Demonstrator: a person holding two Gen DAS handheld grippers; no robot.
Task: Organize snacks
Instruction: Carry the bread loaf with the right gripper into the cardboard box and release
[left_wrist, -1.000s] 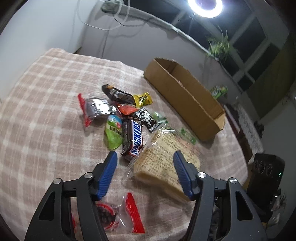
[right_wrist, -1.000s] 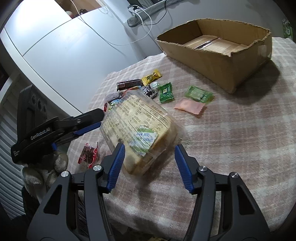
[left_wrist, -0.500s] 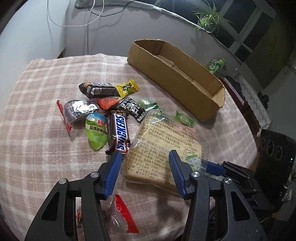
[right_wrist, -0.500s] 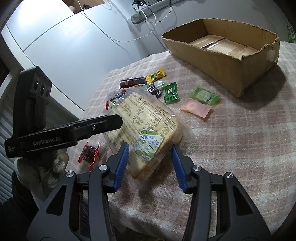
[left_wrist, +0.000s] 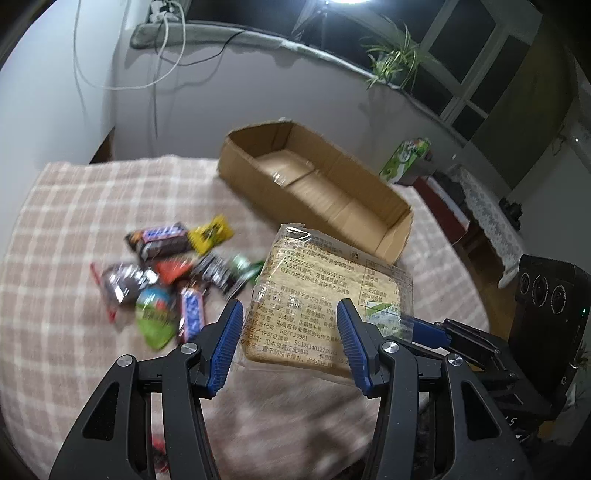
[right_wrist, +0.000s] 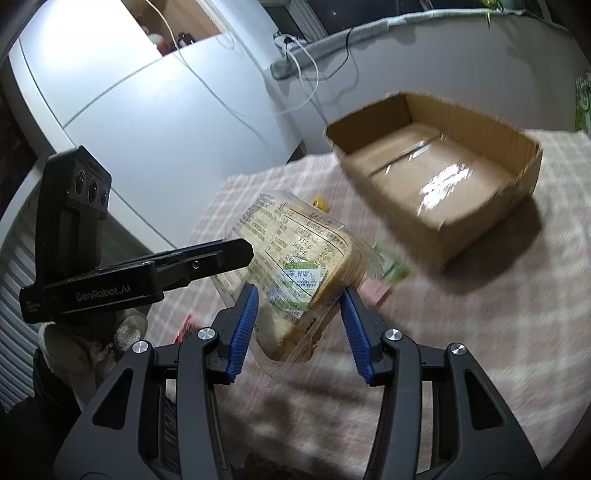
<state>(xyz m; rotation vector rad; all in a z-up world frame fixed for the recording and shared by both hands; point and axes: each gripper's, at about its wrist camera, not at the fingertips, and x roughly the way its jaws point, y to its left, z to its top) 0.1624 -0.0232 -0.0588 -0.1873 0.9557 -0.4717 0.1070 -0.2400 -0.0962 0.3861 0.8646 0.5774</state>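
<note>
- Far left of the worktop (left_wrist: 55, 221), under its checked cloth, a loose heap of small snacks (left_wrist: 166, 273) lies blurred: chocolate bars, a yellow packet, a green one.
- The left gripper (left_wrist: 288, 339) reaches in from the near edge, its blue jaws set narrow, one on either side of the bag of sliced bread (left_wrist: 325, 295); whether they press on the wrapper I cannot tell.
- That bread bag sits tilted above the cloth, label side up, between the snack heap and the cardboard box (left_wrist: 317, 192).
- The right gripper (right_wrist: 299, 325) comes at the same bag (right_wrist: 295, 266) from the near-right edge, jaws narrow and pinching the bag's lower corner.
- In the right wrist view a gloved hand (right_wrist: 92, 339) holds the left gripper (right_wrist: 207, 258), its finger lying against the bag's left side.
- At the far right corner the box (right_wrist: 480, 229) stands open, its floor bare and taped.
- A pink packet (right_wrist: 376, 291) and a green one (right_wrist: 395, 269) lie just beside the box's near wall.
</note>
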